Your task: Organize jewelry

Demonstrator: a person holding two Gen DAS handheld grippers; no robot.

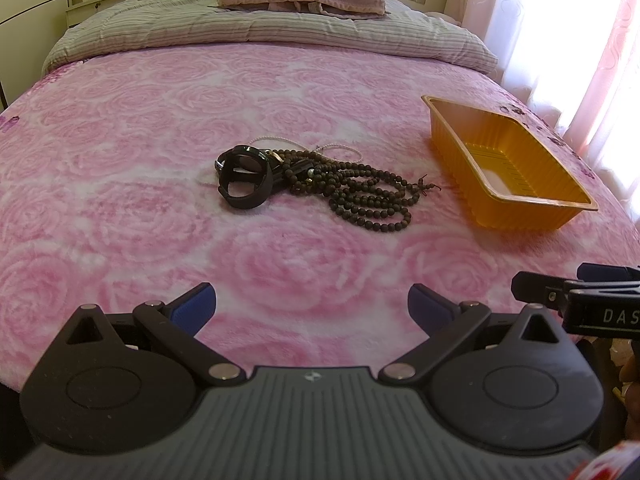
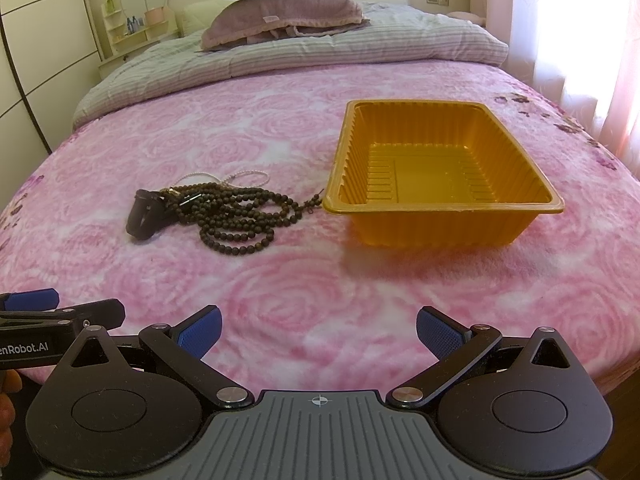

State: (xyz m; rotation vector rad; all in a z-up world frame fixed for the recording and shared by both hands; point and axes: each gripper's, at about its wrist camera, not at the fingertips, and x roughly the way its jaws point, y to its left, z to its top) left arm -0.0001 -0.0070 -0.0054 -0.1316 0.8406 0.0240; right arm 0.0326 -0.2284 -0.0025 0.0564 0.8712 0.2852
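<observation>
A pile of jewelry lies on the pink rose blanket: a black bangle (image 1: 245, 179) (image 2: 142, 214), a long dark bead necklace (image 1: 362, 192) (image 2: 236, 216) and a thin pearl chain (image 1: 340, 148) (image 2: 244, 176) behind them. To the right of the pile stands an orange plastic tray (image 1: 460, 148) (image 2: 352, 168) with nothing in it. My left gripper (image 1: 312, 308) hangs open at the near edge of the bed, well short of the pile. My right gripper (image 2: 318, 330) is open too, beside the left one and nearer the tray.
The pink blanket (image 1: 120, 220) covers the near part of the bed. A striped quilt (image 1: 260, 32) and stacked pillows (image 2: 280, 12) lie at the far end. Curtains (image 2: 580, 40) hang on the right, a shelf unit (image 2: 132, 24) stands far left.
</observation>
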